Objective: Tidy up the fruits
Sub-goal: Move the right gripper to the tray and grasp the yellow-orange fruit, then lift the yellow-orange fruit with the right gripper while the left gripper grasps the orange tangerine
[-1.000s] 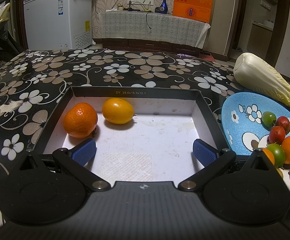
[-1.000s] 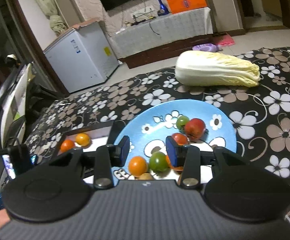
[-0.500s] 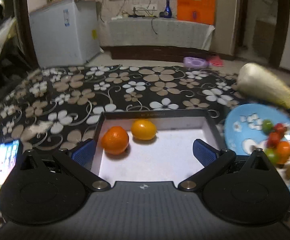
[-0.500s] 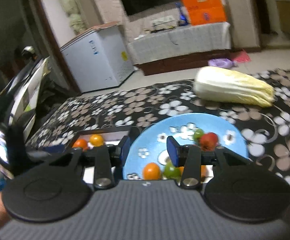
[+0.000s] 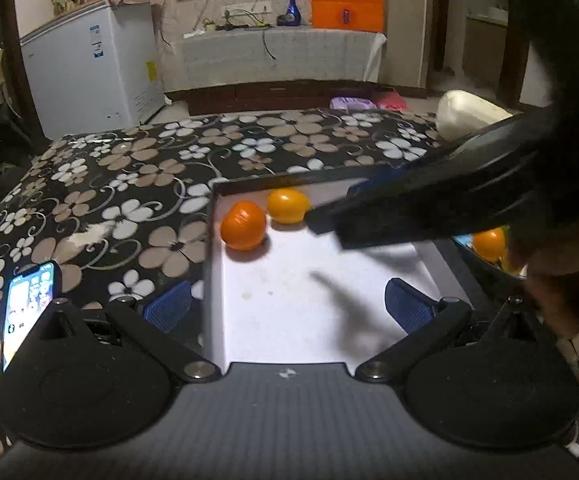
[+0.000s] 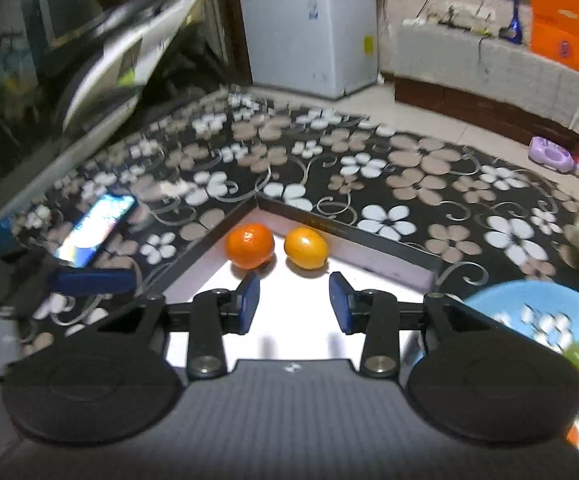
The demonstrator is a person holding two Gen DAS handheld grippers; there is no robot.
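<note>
Box (image 5: 429, 256) w/ orange (image 5: 243, 225) + lemon (image 5: 288, 205)

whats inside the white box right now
Two fruits sit in the box, at its far left corner: an orange and a yellower one beside it. In the left view, the right gripper covers the box's far right part.

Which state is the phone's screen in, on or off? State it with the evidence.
On. The phone lies face up on the floral tablecloth left of the box, its screen glowing with bright icons; the right wrist view shows it lit too.

Black claws (image 6: 293, 304) (blue ribbed pads).
</note>
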